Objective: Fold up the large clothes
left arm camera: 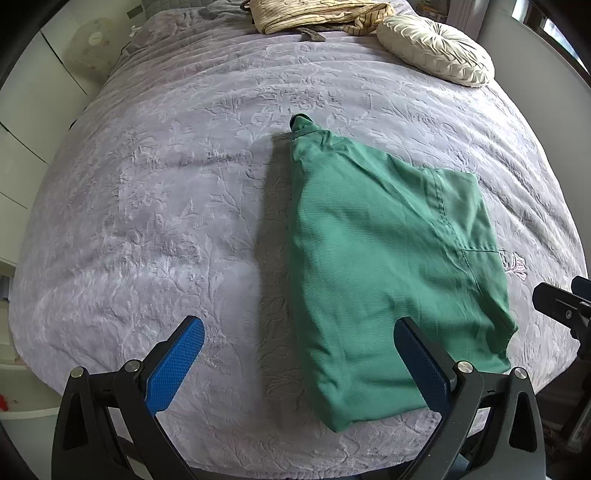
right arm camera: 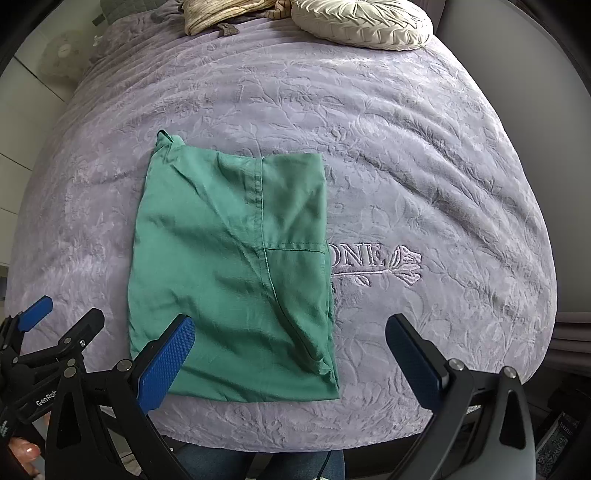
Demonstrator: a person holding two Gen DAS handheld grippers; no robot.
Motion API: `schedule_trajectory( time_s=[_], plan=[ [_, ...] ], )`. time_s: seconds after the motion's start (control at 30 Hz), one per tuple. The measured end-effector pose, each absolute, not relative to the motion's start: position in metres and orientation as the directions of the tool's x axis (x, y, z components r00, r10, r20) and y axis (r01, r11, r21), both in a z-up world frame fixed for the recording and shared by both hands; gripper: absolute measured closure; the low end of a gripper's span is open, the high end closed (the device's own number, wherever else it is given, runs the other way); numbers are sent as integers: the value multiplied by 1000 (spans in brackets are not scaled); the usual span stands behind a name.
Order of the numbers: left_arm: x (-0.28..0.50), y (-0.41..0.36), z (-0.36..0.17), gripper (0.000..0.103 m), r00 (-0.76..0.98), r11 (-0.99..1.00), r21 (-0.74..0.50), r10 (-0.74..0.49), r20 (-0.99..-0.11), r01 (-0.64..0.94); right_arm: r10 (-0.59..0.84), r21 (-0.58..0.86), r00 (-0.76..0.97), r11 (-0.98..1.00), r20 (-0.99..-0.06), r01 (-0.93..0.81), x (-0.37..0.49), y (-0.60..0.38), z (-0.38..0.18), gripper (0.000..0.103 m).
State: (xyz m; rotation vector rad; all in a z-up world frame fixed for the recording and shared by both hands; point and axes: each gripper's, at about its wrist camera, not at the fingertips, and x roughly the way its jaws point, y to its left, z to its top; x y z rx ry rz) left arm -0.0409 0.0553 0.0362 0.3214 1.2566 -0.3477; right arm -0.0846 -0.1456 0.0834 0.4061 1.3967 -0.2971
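Observation:
A green garment (left arm camera: 373, 266) lies folded into a flat rectangle on the lilac bedspread (left arm camera: 166, 192), near the bed's front edge; in the right wrist view the garment (right arm camera: 229, 273) shows a seam and a pocket line. My left gripper (left arm camera: 299, 354) hangs open above the front edge, its right finger over the garment's near corner, nothing between the blue pads. My right gripper (right arm camera: 290, 358) is open too, above the garment's near right corner, holding nothing. The left gripper's body (right arm camera: 40, 339) shows at the left of the right wrist view.
A round cream cushion (right arm camera: 364, 22) and a striped beige cloth (left arm camera: 314, 14) lie at the head of the bed. Embroidered lettering (right arm camera: 365, 258) sits right of the garment. White cupboards (left arm camera: 22, 122) stand to the left. A person's fingers (right arm camera: 26, 452) hold the left gripper's handle.

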Motion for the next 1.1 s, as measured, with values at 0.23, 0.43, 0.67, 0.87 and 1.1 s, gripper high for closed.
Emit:
schedule_trajectory(
  time_s=[0.23,0.43,0.67,0.87,1.1],
  plan=[
    [-41,56,37,0,270,903,45,-80,-959,427,35,100,154,895,-987,435,-84,-145,84,0],
    [-41,56,37,0,271,902,47,-79,-959,428,36,100,154,895,-987,434,-84,-144,83,0],
    [-42,55,37,0,272,904,46,-79,-959,425,37,100,153,896,-987,432,-85,-141,84,0],
    [-44,53,38,0,271,907,45,-77,-959,418,38,101,153,897,-987,431,-84,-143,84,0],
    [-43,53,38,0,272,907,46,-77,-959,418,39,101,152,897,-988,430,-83,-143,83,0]
  ],
)
